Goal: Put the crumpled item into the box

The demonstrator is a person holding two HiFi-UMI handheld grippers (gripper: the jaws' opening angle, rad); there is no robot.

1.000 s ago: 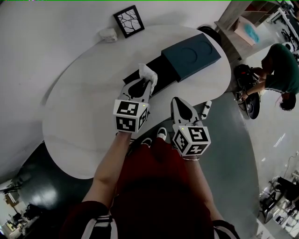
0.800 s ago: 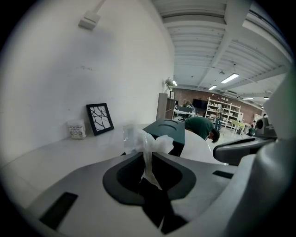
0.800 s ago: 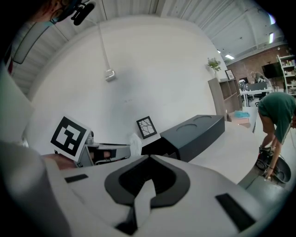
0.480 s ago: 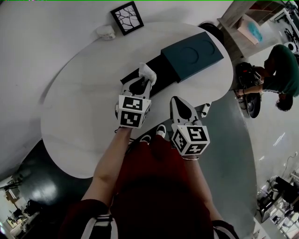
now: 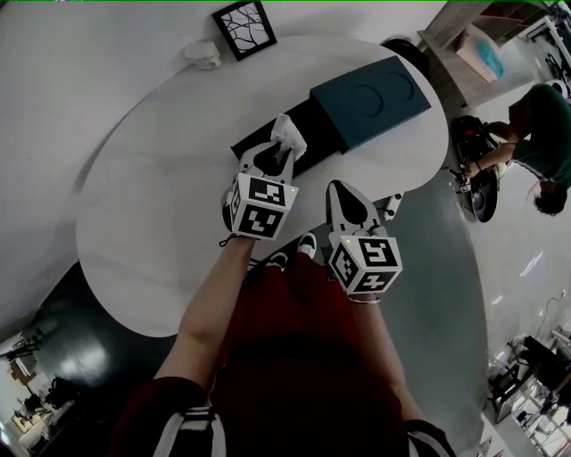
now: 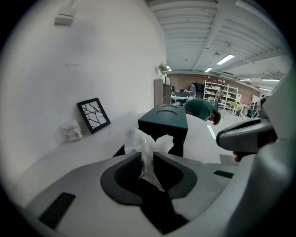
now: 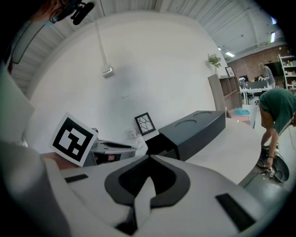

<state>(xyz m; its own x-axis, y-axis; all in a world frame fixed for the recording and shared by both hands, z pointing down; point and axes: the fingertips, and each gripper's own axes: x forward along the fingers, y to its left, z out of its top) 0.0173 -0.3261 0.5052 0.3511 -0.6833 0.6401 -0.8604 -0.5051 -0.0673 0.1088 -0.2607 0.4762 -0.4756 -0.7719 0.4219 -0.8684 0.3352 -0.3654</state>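
A white crumpled tissue (image 5: 288, 137) (image 6: 146, 147) is pinched between the jaws of my left gripper (image 5: 284, 153) (image 6: 147, 156), which is shut on it. The tissue hangs over the open black tray (image 5: 254, 142) that slides out of the dark teal box (image 5: 370, 103) (image 6: 164, 124) (image 7: 196, 130). My right gripper (image 5: 338, 190) (image 7: 149, 159) is shut and holds nothing; it hovers near the table's front edge, to the right of the left gripper. In the right gripper view the left gripper's marker cube (image 7: 74, 138) shows on the left.
A framed black-and-white picture (image 5: 243, 21) (image 6: 94, 115) and a small white jar (image 5: 202, 55) (image 6: 72, 131) stand at the back of the round white table (image 5: 152, 187). A person in green (image 5: 540, 134) bends over on the floor at right.
My left gripper has carried the tissue a little forward and to the right, closer over the box's open tray. The right gripper has barely moved.
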